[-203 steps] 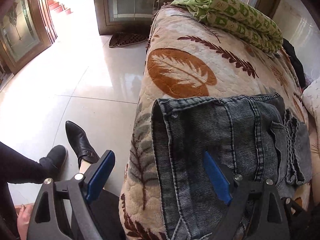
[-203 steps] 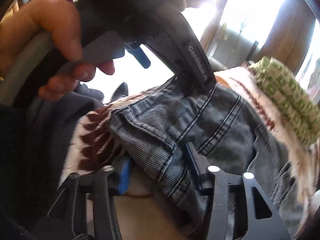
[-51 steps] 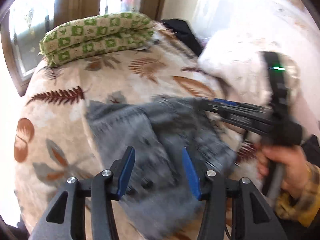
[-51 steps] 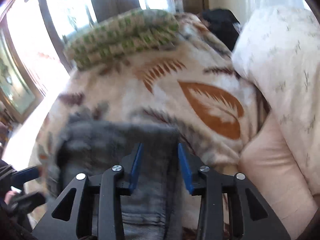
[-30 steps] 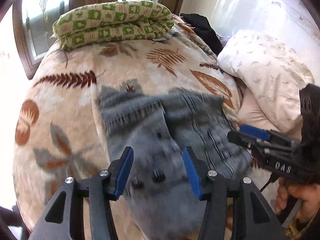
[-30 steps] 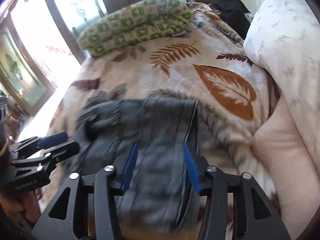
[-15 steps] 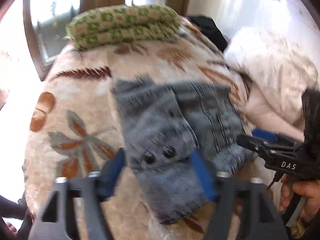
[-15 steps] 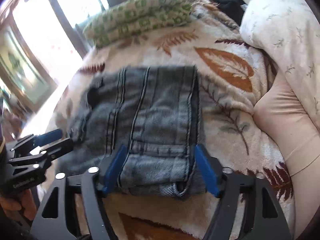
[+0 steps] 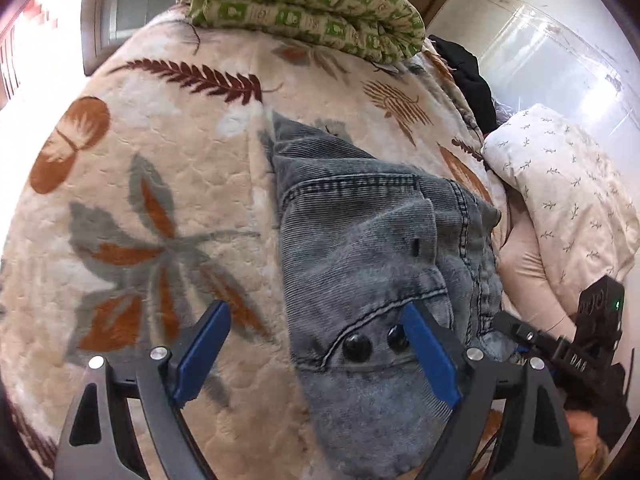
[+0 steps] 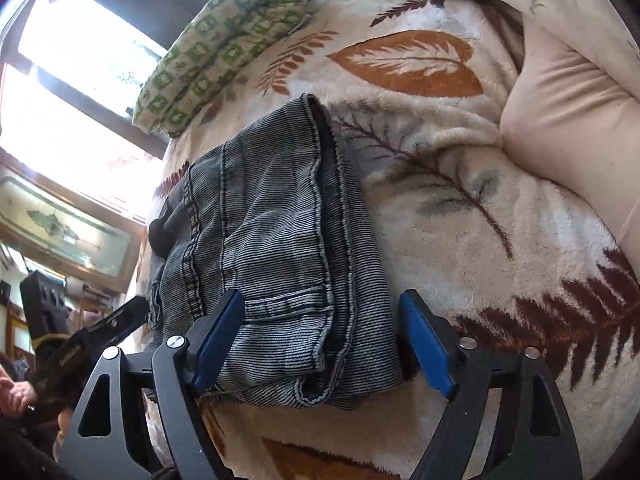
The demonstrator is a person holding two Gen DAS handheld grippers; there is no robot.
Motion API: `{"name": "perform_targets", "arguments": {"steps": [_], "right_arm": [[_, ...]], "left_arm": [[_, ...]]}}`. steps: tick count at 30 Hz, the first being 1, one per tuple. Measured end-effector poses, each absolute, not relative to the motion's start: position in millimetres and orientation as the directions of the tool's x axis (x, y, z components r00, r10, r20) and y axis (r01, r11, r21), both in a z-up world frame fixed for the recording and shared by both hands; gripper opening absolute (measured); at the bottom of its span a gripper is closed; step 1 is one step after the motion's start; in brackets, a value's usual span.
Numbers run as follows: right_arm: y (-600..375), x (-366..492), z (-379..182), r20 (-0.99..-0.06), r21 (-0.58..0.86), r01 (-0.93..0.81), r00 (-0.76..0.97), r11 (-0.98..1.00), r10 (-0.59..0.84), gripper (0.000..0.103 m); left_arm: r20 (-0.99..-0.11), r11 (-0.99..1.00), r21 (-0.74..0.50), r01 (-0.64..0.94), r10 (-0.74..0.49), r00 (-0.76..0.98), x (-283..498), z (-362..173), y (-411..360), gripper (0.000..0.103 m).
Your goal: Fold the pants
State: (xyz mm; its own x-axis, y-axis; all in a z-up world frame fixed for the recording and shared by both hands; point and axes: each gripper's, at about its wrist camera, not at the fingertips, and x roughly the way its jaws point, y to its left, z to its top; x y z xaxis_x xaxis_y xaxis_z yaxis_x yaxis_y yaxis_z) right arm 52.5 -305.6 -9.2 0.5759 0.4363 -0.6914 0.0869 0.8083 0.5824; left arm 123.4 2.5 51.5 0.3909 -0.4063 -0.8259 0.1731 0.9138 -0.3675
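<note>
Folded pants (image 10: 280, 248) below open right hand-held gripper (image 10: 324, 336).

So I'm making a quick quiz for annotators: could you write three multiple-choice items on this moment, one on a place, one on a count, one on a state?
1. Where does the green-checked quilt lie?
A. at the far end of the bed, beyond the pants
B. on the floor
C. on top of the pants

2. How many dark round buttons show on the pants in the left wrist view?
A. none
B. two
C. five

3. How do the jaws of the left gripper and right gripper stand?
A. both clamped on the quilt
B. one shut, one open
C. both open, having just been opening, gripping nothing

Key: 1 A, it is folded past the pants on the leaf-print blanket. 2 B, two sit side by side. 3 C, the folded pants lie flat, unpinched.
</note>
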Motion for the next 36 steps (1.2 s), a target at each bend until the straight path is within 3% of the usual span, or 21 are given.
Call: {"name": "perform_targets", "arguments": {"steps": [5,14,17,19,26,36], "right_arm": [[-295.8,59.7,-9.8,-0.685,0.567,0.042,0.578,0.823,0.442,0.08],[-269.7,76.1,-10.4,-0.719,0.411,-0.064,0.591,0.909,0.366,0.077],[-267.8,75.3,-9.9,-0.713,0.405,-0.07,0.6,0.912,0.362,0.067],[-265.0,72.0,-7.4,-0.708,0.404,-0.079,0.604,0.911,0.366,0.056],[-263.1,67.5,-2.8,-0.691,0.413,-0.091,0.617,0.906,0.377,0.047],[-251.3,59.2,19.6,-0.66,0.362,-0.167,0.65,0.917,0.378,0.034]], "left_arm": [[-0.837,0.914,-0.367,0.173,-0.406,0.366,132.6,44.2,-7.3,0.088],[-0.839,0.911,-0.382,0.157,-0.413,0.354,135.7,35.4,-8.1,0.088],[-0.841,0.913,-0.377,0.153,-0.407,0.357,134.9,35.1,-9.5,0.087],[-0.842,0.915,-0.374,0.152,-0.404,0.358,134.3,35.2,-11.2,0.085],[-0.846,0.916,-0.374,0.141,-0.4,0.353,131.3,35.7,-13.5,0.08],[-0.843,0.924,-0.34,0.176,-0.382,0.378,123.6,48.2,-23.6,0.056]]}}
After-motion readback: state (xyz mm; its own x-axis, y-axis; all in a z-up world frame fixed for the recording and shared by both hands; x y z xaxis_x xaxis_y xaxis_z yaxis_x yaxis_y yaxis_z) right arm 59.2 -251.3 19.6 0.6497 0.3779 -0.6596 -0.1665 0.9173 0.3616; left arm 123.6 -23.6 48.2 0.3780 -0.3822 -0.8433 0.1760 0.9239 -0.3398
